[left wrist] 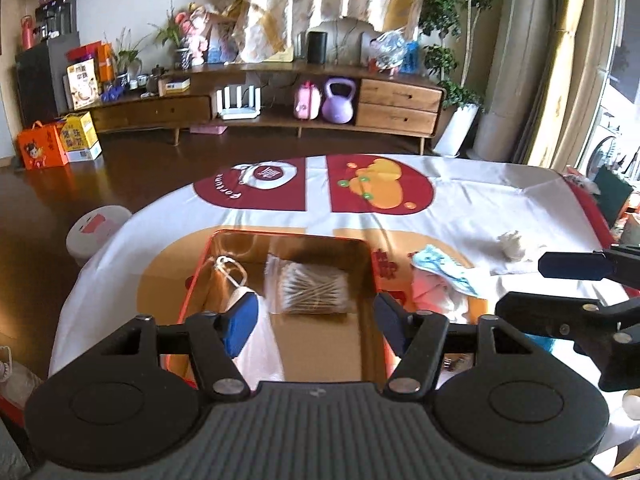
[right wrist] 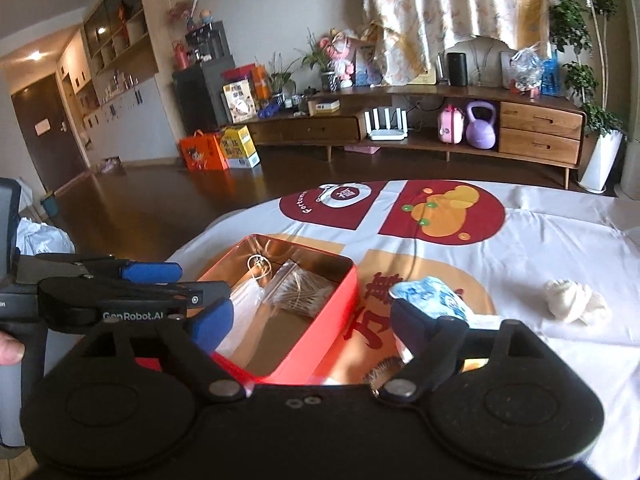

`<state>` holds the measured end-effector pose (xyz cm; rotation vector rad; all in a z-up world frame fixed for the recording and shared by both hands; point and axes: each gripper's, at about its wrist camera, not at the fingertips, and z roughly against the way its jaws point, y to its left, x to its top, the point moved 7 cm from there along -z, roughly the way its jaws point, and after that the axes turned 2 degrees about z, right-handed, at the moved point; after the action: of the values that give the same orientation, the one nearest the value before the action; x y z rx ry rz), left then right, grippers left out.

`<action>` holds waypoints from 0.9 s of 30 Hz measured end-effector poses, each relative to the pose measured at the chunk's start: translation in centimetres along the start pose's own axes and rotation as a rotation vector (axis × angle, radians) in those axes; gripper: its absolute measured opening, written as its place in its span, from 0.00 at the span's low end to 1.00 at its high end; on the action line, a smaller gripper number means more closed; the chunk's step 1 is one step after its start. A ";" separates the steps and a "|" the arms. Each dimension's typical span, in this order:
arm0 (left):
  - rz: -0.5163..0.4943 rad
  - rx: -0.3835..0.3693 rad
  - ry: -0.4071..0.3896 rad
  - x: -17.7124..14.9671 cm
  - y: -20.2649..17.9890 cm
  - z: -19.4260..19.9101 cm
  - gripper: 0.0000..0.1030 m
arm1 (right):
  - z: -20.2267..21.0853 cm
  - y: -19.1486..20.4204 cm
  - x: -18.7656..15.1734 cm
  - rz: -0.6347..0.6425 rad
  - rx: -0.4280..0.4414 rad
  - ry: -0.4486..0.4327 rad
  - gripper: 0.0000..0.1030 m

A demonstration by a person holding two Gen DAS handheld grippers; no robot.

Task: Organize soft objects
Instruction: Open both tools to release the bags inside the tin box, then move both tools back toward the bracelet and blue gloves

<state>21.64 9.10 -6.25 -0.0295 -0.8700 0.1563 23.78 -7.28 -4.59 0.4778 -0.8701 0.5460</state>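
From the left wrist, the left tongs (left wrist: 316,320) gape empty over the red tin (left wrist: 362,276) holding bagged cotton swabs (left wrist: 312,288), while from the right wrist the right tongs (right wrist: 312,326) stand wide and empty near the light, floppy blue cloth (right wrist: 432,294), best pinched at a bunched fold.

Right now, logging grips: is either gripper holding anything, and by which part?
Nothing is held. The left gripper and right gripper are both open and empty above the red tin.

Cotton swabs (left wrist: 308,288) — inside red tin (left wrist: 370,280)
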 end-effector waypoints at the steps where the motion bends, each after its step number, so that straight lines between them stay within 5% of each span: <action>1: 0.000 -0.005 -0.006 -0.1 -0.4 0.3 0.67 | 0.6 -0.2 -0.2 -0.001 -0.001 -0.007 0.85; 9: 0.002 -0.073 -0.021 -1.6 -4.2 1.5 0.77 | 5.1 -3.5 -2.7 -0.040 -0.048 -0.059 0.99; 27: -0.043 -0.120 0.030 -4.0 -11.3 -2.4 0.84 | 5.0 -11.2 -8.9 -0.056 -0.183 0.013 1.00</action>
<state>22.36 -2.57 -9.83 -0.1247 -0.8481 0.0638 23.18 -21.02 -10.95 0.3303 -0.8822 0.4136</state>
